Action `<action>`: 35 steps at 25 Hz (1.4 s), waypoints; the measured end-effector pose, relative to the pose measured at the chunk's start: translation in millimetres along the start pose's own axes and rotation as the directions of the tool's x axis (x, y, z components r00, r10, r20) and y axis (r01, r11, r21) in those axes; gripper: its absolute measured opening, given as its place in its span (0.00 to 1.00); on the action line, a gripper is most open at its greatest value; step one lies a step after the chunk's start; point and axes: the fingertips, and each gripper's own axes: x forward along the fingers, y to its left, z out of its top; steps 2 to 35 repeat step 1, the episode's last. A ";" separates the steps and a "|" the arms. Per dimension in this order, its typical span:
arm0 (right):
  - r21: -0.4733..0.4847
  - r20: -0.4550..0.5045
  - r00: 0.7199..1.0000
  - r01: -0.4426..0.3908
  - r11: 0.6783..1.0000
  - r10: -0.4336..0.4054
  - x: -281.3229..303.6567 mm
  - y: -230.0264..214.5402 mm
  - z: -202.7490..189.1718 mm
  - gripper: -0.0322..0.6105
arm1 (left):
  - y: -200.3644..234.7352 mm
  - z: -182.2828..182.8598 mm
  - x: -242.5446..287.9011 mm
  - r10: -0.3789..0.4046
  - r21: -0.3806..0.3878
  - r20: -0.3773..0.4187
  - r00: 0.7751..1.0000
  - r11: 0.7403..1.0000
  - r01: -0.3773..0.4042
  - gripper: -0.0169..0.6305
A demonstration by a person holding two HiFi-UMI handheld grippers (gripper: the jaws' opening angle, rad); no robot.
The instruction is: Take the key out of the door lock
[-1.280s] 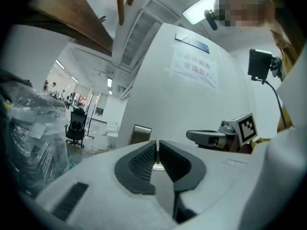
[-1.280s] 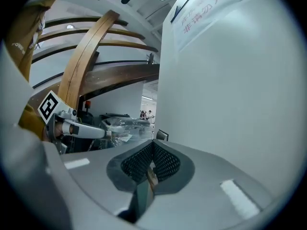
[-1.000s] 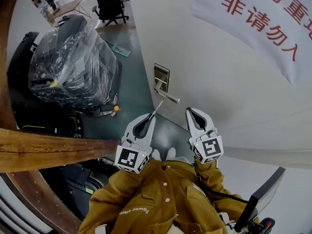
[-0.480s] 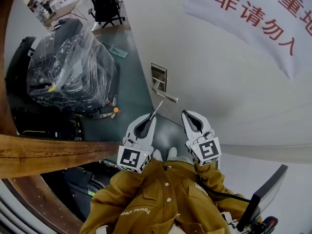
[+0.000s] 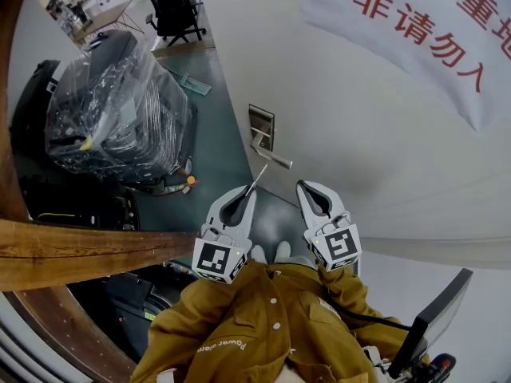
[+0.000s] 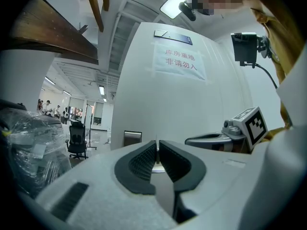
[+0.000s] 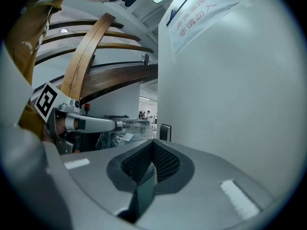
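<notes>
A thin silver key (image 5: 255,179) sticks out of my left gripper (image 5: 246,191), free of the door and pointing toward it. Seen along the jaws in the left gripper view, it is a narrow metal sliver (image 6: 157,146) pinched between the black pads of the left gripper (image 6: 157,153). The steel lock plate (image 5: 262,126) with its lever handle (image 5: 273,155) sits on the white door a short way ahead, and also appears as the lock plate (image 6: 132,137) in the left gripper view. My right gripper (image 5: 308,187) is alongside, shut and holding nothing; its pads meet at the right gripper (image 7: 153,146).
A plastic-wrapped stack of black chairs (image 5: 120,110) stands left of the door. A curved wooden beam (image 5: 80,250) crosses at the left. An office chair (image 5: 176,6) is farther back. A banner with red characters (image 5: 423,30) hangs on the white door.
Only the head view has shifted slightly. Both grippers keep their places, and the key stays in the left one.
</notes>
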 end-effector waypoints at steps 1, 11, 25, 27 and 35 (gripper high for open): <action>-0.001 0.002 1.000 -0.002 1.000 0.002 0.4 0.5 0.6 0.06 | 0.5 0.4 -0.1 0.001 0.000 0.001 1.000 1.000 -0.001 0.06; -0.001 0.002 1.000 -0.002 1.000 0.002 0.4 0.5 0.6 0.06 | 0.5 0.4 -0.1 0.001 0.000 0.001 1.000 1.000 -0.001 0.06; -0.001 0.002 1.000 -0.002 1.000 0.002 0.4 0.5 0.6 0.06 | 0.5 0.4 -0.1 0.001 0.000 0.001 1.000 1.000 -0.001 0.06; -0.001 0.002 1.000 -0.002 1.000 0.002 0.4 0.5 0.6 0.06 | 0.5 0.4 -0.1 0.001 0.000 0.001 1.000 1.000 -0.001 0.06; -0.001 0.002 1.000 -0.002 1.000 0.002 0.4 0.5 0.6 0.06 | 0.5 0.4 -0.1 0.001 0.000 0.001 1.000 1.000 -0.001 0.06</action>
